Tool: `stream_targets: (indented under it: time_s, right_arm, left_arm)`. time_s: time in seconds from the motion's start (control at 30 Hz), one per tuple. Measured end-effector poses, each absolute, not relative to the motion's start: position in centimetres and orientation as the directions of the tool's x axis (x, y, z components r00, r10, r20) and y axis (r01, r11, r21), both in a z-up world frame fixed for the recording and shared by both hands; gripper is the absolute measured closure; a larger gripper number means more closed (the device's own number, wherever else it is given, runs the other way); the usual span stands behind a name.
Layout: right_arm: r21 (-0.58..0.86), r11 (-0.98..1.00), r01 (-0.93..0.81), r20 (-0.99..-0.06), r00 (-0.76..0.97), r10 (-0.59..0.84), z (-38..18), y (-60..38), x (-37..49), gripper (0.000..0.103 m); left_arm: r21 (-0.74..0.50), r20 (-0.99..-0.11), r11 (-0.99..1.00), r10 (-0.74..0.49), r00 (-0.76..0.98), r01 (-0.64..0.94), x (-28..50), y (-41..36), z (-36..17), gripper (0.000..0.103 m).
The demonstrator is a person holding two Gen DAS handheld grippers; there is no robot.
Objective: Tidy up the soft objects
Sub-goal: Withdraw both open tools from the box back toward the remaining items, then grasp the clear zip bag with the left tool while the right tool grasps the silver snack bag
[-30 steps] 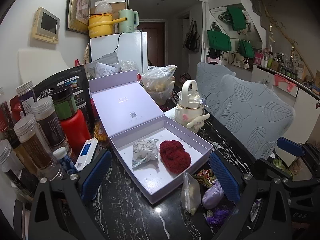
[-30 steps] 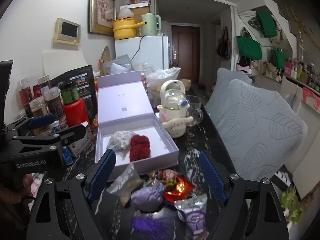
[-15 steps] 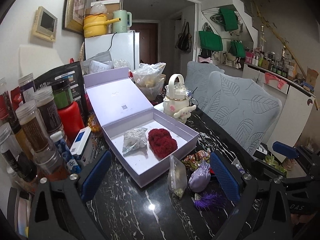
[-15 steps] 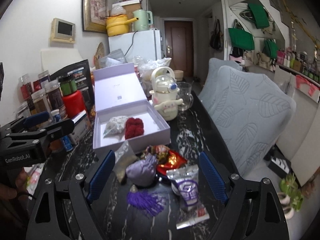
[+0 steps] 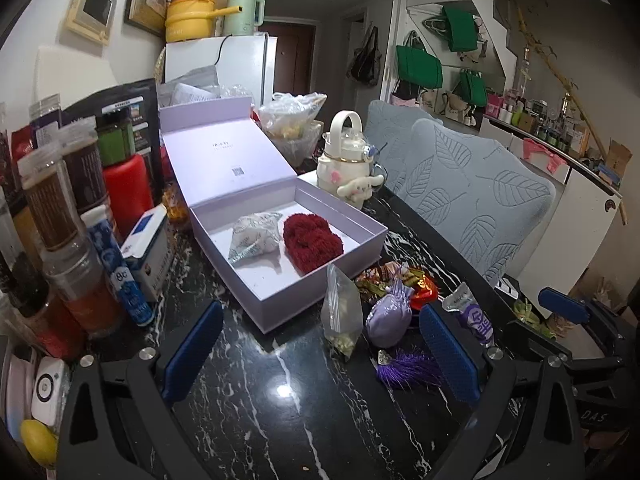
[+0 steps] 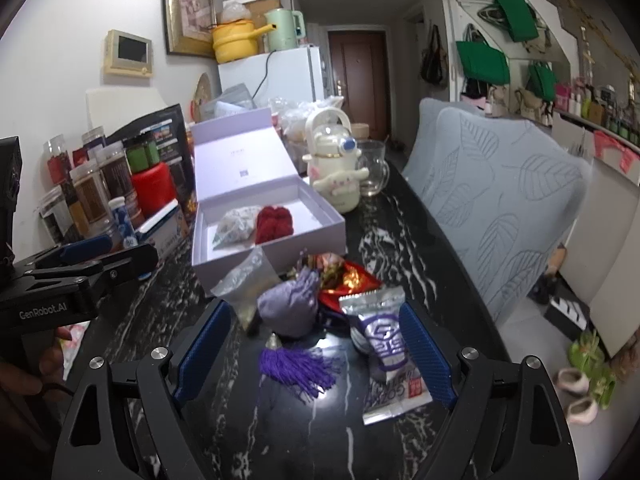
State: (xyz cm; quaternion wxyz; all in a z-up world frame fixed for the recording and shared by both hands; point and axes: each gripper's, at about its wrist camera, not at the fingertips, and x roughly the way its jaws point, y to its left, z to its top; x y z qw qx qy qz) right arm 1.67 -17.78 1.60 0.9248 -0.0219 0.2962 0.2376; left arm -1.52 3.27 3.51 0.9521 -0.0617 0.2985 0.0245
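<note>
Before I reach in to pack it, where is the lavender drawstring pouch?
The lavender drawstring pouch lies on the black marble table, outside the open lilac box, between the clear zip bag and the red packet.

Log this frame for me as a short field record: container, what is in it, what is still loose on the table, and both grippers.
container: lavender box, lid open, on black marble table
inside box: grey patterned pouch and red fluffy item, side by side
loose, in front of box: clear zip bag, lilac sachet with purple tassel, red packet, silver-purple packet
left gripper: open, empty
right gripper: open, empty, tassel between its fingers
</note>
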Motion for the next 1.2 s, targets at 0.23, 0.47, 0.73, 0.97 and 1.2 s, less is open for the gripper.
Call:
stream_targets:
  time_s: [0.23,0.47,0.73,0.97,1.2]
  right_arm:
    - [0.124,0.890,-0.440,-0.581,0.694,0.424,-0.2,-18.0,2.3,0.016]
    - [0.118,0.902,-0.416,-0.614,0.683,0.395,-2.3,-18.3,3.5,0.016]
    - [0.104,0.920,-0.378,-0.645,0.678,0.352,-4.2,-19.2,5.1,0.016]
    - [0.108,0.931,-0.349,-0.683,0.655,0.324,-6.0,-19.8,6.6,0.016]
    - [0.121,0.937,-0.326,-0.703,0.638,0.313,-7.0,-20.6,7.6,0.016]
  left_arm:
    - [-0.100,-0.594,0.993,-0.007,0.804,-0.065,-1.0,2.8,1.9,0.003]
    - [-0.099,-0.634,0.993,-0.011,0.774,-0.067,0.4,2.6,-0.4,0.003]
    - [-0.089,-0.667,0.994,-0.007,0.745,-0.070,2.2,2.4,-2.4,0.003]
    - [-0.080,-0.685,0.995,-0.006,0.728,-0.067,3.6,2.2,-3.5,0.003]
    - [-0.039,-0.680,0.993,0.054,0.731,-0.109,5.0,2.7,-3.8,0.003]
